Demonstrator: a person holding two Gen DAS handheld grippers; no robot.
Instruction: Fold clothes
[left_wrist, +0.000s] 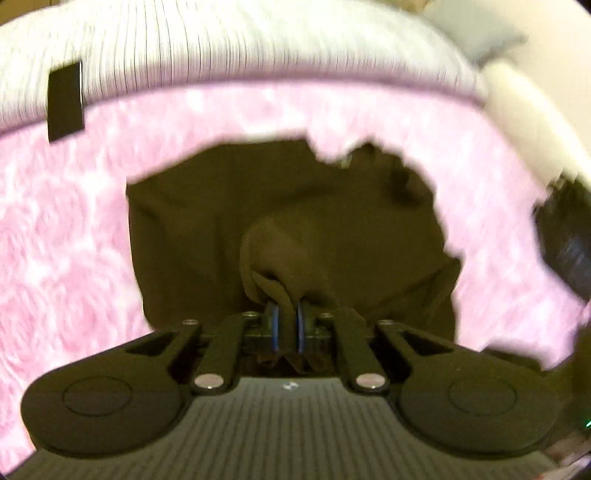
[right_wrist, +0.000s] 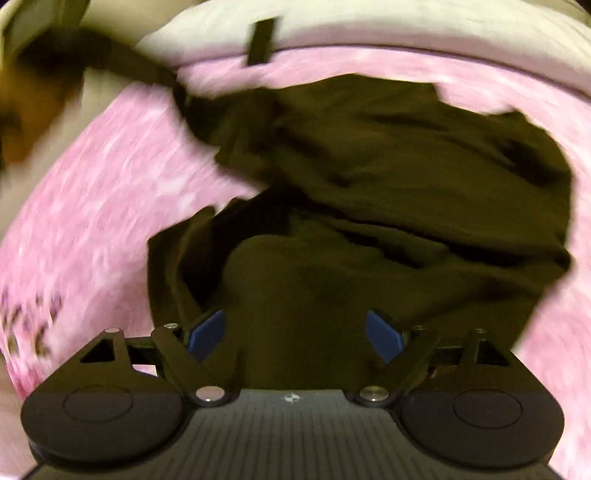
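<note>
A dark olive-brown garment (left_wrist: 229, 206) lies crumpled on a pink fuzzy blanket (left_wrist: 66, 229). In the left wrist view my left gripper (left_wrist: 288, 319) is shut on a bunched fold of that garment, with cloth pinched between the blue pads (left_wrist: 274, 321). In the right wrist view the same garment (right_wrist: 406, 177) spreads out in rumpled layers. My right gripper (right_wrist: 295, 332) hovers over its near edge with the jaws wide apart. The blue pads (right_wrist: 207, 332) touch no cloth that I can see.
Beyond the blanket (right_wrist: 92, 221) runs a white ribbed cover (left_wrist: 240, 40) bearing a black rectangular tag (left_wrist: 65, 101). A pale rounded edge (left_wrist: 524, 122) and a dark object (left_wrist: 565, 240) are at the right of the left wrist view. Both views are motion-blurred.
</note>
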